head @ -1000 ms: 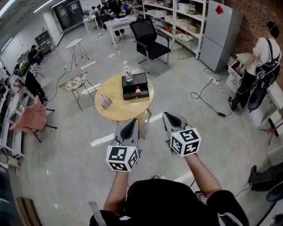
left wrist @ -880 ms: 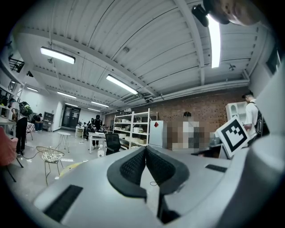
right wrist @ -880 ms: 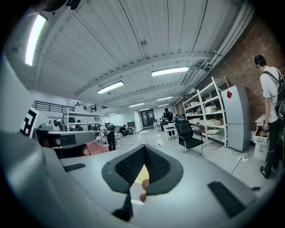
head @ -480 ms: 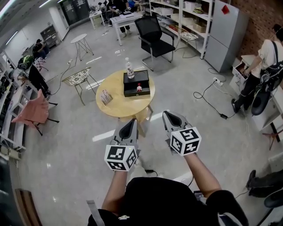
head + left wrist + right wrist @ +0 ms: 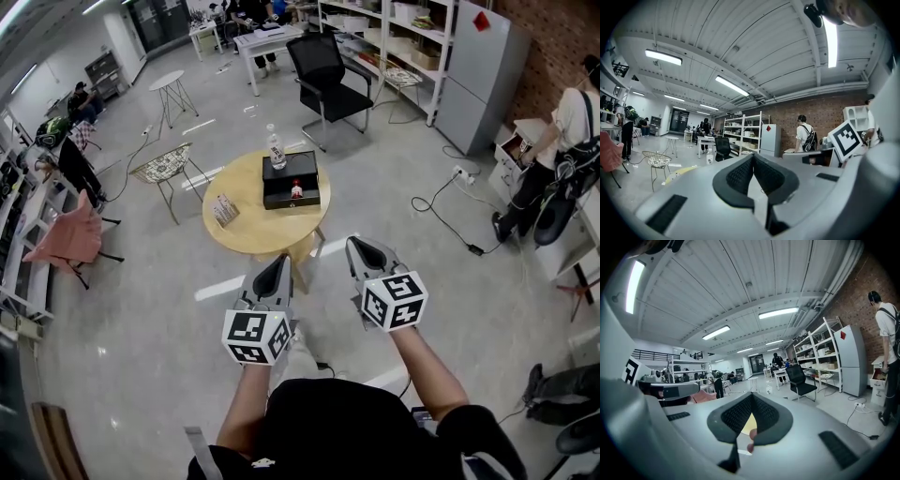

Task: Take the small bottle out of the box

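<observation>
A: Since the left gripper and the right gripper are both seen with jaws pressed together and nothing between them, well short of the round table, what should be attended to first?

B: The approach, most likely. The small bottle, red-capped, is seen inside the black box, which is set toward the far edge of the tabletop. Whether the bottle stands or lies cannot be told from here. The table must be reached before anything else can be done.

A: Which gripper should be chosen?

B: The right one is probably better placed, as the bottle is a little right of the box's middle. Its jaws should be opened before the box rim is reached, not over the bottle.

A: What could be disturbed?

B: A tall clear bottle is set at the far edge, just behind the box, and a small card lies near the left edge. Entry from the near edge is advised, so that neither is touched. The bottle should be gripped around its body and lifted straight up until the box wall is cleared. The box may need to be steadied by the left gripper.
</observation>
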Motion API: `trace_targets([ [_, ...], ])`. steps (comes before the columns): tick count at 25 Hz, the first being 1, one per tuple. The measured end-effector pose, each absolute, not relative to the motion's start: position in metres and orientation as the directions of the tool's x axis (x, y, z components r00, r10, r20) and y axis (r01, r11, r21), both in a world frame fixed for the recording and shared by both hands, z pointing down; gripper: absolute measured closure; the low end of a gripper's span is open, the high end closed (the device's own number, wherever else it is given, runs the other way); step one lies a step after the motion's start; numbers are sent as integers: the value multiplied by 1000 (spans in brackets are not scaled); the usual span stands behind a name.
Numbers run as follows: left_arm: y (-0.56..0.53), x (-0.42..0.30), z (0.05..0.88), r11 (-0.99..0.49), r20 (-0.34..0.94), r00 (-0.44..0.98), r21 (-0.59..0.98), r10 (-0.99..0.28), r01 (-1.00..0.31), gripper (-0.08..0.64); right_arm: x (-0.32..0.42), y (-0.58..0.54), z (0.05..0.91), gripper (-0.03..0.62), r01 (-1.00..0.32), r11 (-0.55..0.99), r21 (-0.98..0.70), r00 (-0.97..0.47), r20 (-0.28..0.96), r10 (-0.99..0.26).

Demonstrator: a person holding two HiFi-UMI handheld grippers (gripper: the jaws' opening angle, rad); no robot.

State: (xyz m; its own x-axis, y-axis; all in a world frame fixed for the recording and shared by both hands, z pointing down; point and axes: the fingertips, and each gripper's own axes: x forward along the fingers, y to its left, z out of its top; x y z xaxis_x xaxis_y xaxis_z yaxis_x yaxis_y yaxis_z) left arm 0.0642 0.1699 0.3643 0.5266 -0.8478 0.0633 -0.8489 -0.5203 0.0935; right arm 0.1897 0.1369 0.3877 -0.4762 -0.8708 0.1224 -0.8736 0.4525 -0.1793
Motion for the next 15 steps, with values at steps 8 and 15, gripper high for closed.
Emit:
trace_targets([
  [8, 130, 54, 363, -526, 52, 532, 101, -845, -845, 548, 178, 99, 389, 591, -877, 449, -174, -472, 127, -872],
  [15, 80, 40, 363, -525, 55, 533, 120, -844, -843, 548, 164, 49, 384, 591, -875, 452, -175, -476, 132, -870],
])
